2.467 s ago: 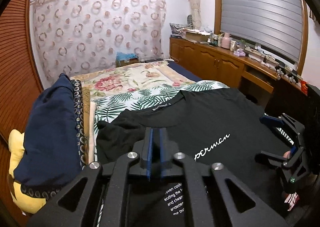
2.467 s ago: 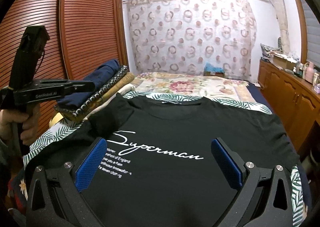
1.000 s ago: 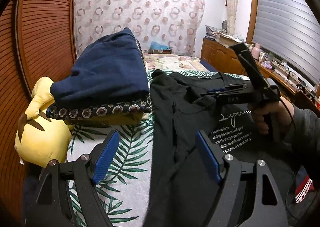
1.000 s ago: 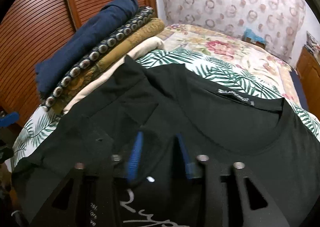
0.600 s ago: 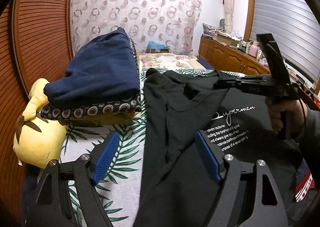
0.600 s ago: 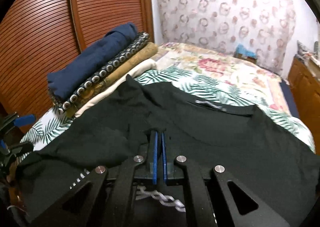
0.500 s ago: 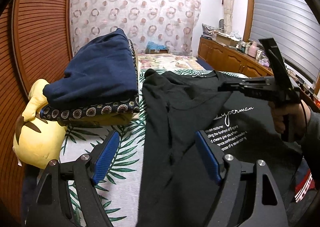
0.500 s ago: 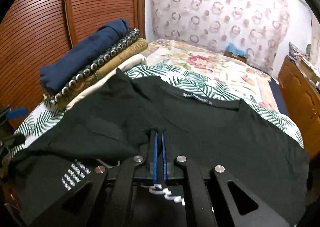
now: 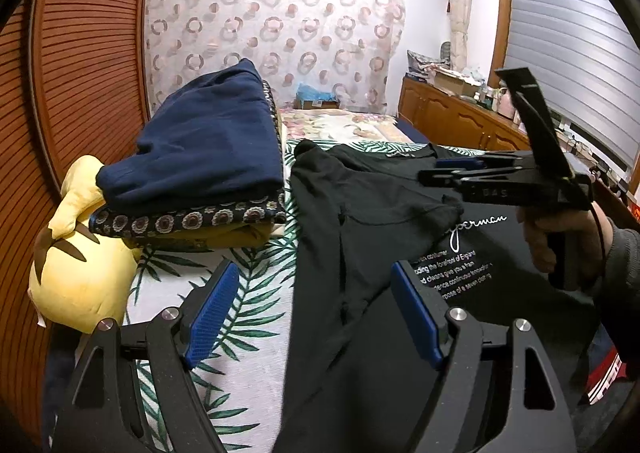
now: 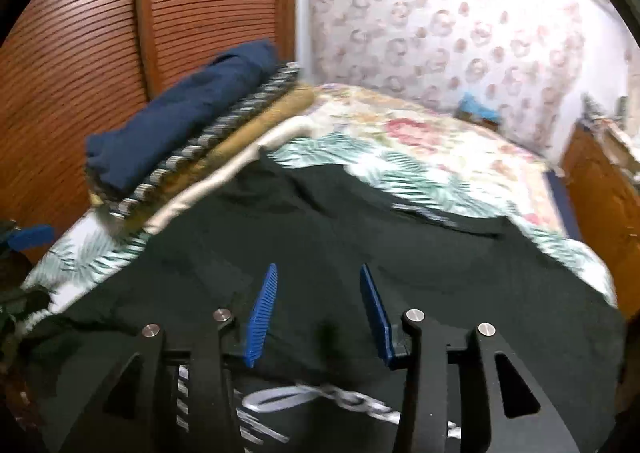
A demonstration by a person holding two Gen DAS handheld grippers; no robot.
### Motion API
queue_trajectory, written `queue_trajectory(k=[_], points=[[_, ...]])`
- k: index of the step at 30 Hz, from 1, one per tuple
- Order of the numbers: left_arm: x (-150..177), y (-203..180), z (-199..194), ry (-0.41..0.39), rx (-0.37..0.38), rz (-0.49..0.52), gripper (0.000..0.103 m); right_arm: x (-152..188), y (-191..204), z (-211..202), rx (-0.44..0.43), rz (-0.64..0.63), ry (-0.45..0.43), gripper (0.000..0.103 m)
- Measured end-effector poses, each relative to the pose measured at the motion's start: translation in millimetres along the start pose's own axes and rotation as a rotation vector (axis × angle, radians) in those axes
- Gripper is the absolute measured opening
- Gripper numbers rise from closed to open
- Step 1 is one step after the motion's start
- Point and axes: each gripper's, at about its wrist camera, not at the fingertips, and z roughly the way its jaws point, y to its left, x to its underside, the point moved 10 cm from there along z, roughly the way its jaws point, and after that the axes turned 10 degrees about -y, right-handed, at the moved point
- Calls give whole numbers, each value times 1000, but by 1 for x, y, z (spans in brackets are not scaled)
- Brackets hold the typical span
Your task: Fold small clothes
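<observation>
A black T-shirt (image 9: 360,193) lies flat on the bed (image 9: 256,317), on a sheet with green palm leaves. Its left sleeve is folded in over the chest. White curly writing on the front ends in "perman", and the folded sleeve hides the start of the word. Under it are small white lines with words like "costumer", "of England" and "of a seven clothing", but not every word can be read. A little tag sits at the neck, too small to read. The left gripper (image 9: 316,311) hangs over the near left part of the bed with its blue pads (image 9: 210,311) wide apart and nothing between them. The right gripper (image 10: 316,313) is above the middle of the shirt, and its jaws are opening with no cloth between the pads. In the left wrist view a hand (image 9: 560,237) holds that gripper by its grip, and the letters "DAS" show on its black side. At the left edge of the bed sits a pile of folded clothes (image 9: 204,165), with a dark blue one on top. A yellow soft toy (image 9: 80,265) lies next to the pile, at the near left corner.
</observation>
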Motion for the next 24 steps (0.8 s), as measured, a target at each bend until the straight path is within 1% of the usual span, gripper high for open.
queue_trajectory(k=[4, 9, 11, 13, 15, 16, 17, 19, 24], points=[[0, 7, -4, -6, -14, -11, 79, -2, 31, 22, -129, -9, 23, 45], [3, 17, -5, -5, -28, -35, 79, 10, 60, 50, -224, -21, 90, 45], [5, 19, -5, -3, -29, -38, 79, 13, 64, 61, -240, -25, 109, 45], [6, 19, -4, 2, -30, -37, 79, 19, 66, 66, -243, -32, 126, 31], [7, 18, -5, 3, -30, -33, 79, 19, 63, 67, -253, -35, 129, 11], [7, 18, -5, 1, -30, -31, 79, 20, 63, 62, -271, -29, 123, 8], [7, 18, -6, 0, -30, -29, 79, 18, 63, 54, -282, -25, 112, 6], [6, 18, -7, -2, -32, -29, 79, 13, 55, 41, -276, -27, 90, 5], [6, 18, -7, -6, -30, -37, 79, 27, 53, 6, -284, -12, 32, 5]])
